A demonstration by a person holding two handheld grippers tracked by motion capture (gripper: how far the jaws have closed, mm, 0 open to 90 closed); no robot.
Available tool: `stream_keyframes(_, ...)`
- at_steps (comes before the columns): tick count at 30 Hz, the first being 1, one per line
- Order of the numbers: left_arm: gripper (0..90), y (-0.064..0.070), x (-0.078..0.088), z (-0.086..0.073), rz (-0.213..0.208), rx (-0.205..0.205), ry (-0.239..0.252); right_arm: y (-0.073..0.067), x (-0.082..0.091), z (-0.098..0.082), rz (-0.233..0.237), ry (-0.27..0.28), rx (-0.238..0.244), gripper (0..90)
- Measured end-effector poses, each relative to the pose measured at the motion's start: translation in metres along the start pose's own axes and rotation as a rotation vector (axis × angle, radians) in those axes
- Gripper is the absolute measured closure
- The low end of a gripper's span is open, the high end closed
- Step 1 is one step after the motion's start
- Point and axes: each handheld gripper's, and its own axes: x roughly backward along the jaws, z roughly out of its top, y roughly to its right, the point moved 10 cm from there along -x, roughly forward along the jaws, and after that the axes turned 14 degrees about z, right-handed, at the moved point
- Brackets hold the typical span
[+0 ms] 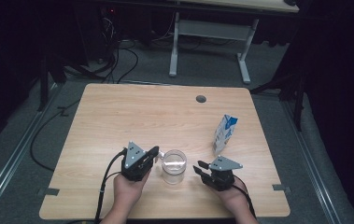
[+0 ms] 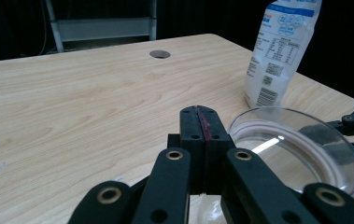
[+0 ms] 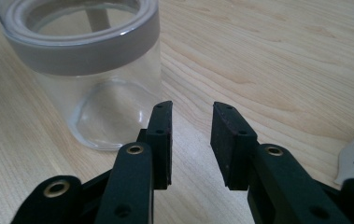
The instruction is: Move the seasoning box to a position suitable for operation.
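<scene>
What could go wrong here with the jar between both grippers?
1. The left gripper is shut with nothing between its jaws, right at the jar rim; a nudge could tip or slide the jar.
2. The right gripper stands open beside the jar, gripping nothing.
3. The carton stands upright close behind; a swing could topple it.

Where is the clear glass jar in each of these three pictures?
High view: the glass jar stands near the front edge, between both tools.
Left gripper view: its rim at lower right.
Right gripper view: upper left.
Shared landmark: the milk carton.
</scene>
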Motion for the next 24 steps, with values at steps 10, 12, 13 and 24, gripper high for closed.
stream_keyframes(10, 90.0, 0.004, -0.006, -0.002, 0.019, -0.016, -0.011, -0.006, 0.002, 0.004, 0.020, 0.015, 0.017, 76.2)
stream_keyframes(12, 90.0, 0.004, -0.008, -0.003, 0.023, -0.023, -0.016, -0.008, 0.002, 0.005, 0.028, 0.023, 0.016, 77.8)
stream_keyframes(13, 90.0, 0.004, -0.008, -0.003, 0.023, -0.023, -0.016, -0.008, 0.002, 0.005, 0.028, 0.023, 0.016, 77.8)
stream_keyframes(24, 90.0, 0.006, -0.006, -0.004, 0.027, -0.040, -0.008, -0.018, 0.005, 0.013, 0.046, 0.050, 0.039, 86.5)
